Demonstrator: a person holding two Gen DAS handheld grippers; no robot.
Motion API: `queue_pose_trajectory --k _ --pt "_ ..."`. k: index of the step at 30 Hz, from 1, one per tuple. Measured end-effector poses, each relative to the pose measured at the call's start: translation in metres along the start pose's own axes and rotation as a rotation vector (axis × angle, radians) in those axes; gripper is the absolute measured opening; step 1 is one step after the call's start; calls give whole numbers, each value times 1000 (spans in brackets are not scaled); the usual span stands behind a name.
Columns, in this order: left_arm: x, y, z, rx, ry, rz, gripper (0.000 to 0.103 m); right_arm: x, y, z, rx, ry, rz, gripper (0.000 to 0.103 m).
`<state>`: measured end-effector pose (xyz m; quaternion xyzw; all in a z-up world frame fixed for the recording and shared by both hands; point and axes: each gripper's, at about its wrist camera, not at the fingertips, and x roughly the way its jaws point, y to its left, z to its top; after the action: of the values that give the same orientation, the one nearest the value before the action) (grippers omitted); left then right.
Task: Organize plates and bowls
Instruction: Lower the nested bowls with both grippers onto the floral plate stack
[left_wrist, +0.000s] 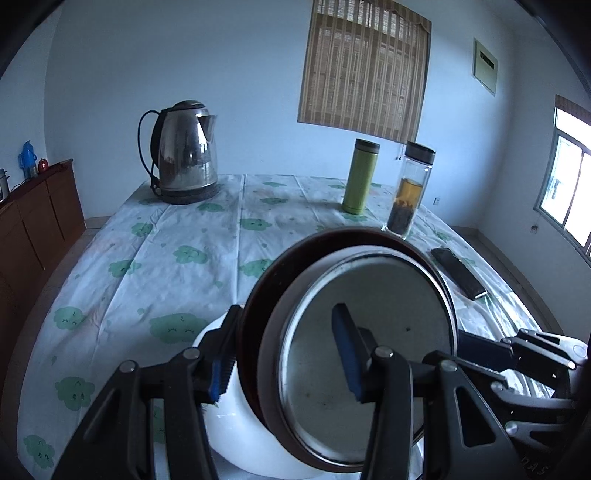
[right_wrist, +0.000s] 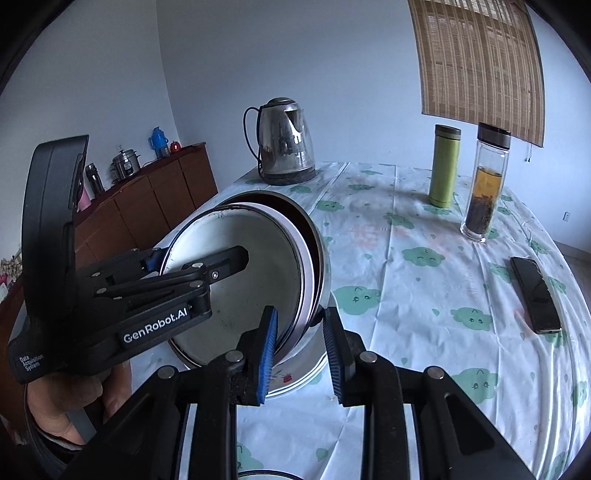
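Left gripper (left_wrist: 288, 358): closed part-way on the rim of the nested bowls (left_wrist: 365, 332), one pad inside, one outside.
Right gripper (right_wrist: 301, 354): narrowly parted, clamped on the opposite rim of the same stack.
Nested bowls: held tilted on edge between both grippers, above a white plate (left_wrist: 236, 435) on the table (left_wrist: 147, 258).
Beyond: a kettle (left_wrist: 184, 151), a green flask (left_wrist: 362, 175), a tea bottle (left_wrist: 410, 192) and a phone (left_wrist: 460, 273) are seen.

Dim bluish daylight, fisheye-warped edges.
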<state>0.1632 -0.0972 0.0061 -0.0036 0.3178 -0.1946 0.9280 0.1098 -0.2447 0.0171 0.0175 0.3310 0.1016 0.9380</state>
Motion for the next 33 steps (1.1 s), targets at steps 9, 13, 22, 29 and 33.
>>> queue_pose_trajectory --k 9,13,22,29,33 --pt "4 10 -2 -16 14 14 47 13 4 0 0 30 27 28" --pt "6 11 -4 -14 26 24 47 19 3 -1 6 49 37 28" --pt "16 16 -9 -11 88 46 47 26 2 -3 25 91 73 28" --pt "24 20 -14 -23 128 52 47 32 5 -2 16 121 78 28" --pt "26 21 -16 -23 145 58 47 38 4 -3 26 145 91 28"
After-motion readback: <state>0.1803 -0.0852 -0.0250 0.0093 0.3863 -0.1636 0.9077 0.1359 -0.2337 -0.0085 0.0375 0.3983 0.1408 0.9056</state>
